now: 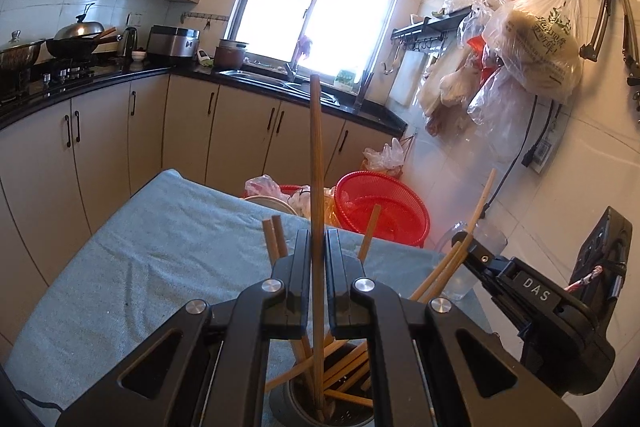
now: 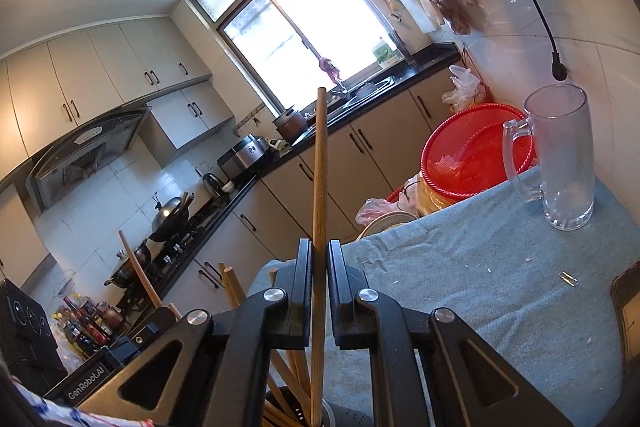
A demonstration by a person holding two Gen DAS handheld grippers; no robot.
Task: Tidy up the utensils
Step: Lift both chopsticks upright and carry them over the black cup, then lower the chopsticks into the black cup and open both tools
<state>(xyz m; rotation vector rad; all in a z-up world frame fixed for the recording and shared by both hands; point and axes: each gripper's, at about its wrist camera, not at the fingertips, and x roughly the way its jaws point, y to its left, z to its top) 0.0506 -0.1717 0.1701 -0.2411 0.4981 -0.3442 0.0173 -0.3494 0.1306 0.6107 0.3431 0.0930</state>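
In the left wrist view my left gripper is shut on one upright wooden chopstick. Its lower end reaches into a dark round holder that has several more chopsticks in it. At the right my right gripper is shut on another chopstick, which slants down toward the same holder. In the right wrist view the right gripper clamps that chopstick above the holder. The left gripper with its chopstick shows at the lower left.
The holder stands on a table under a blue-grey cloth. A clear glass mug stands at its far right corner. A small metal piece lies near the right edge. Red baskets and plastic bags sit beyond the table's far edge.
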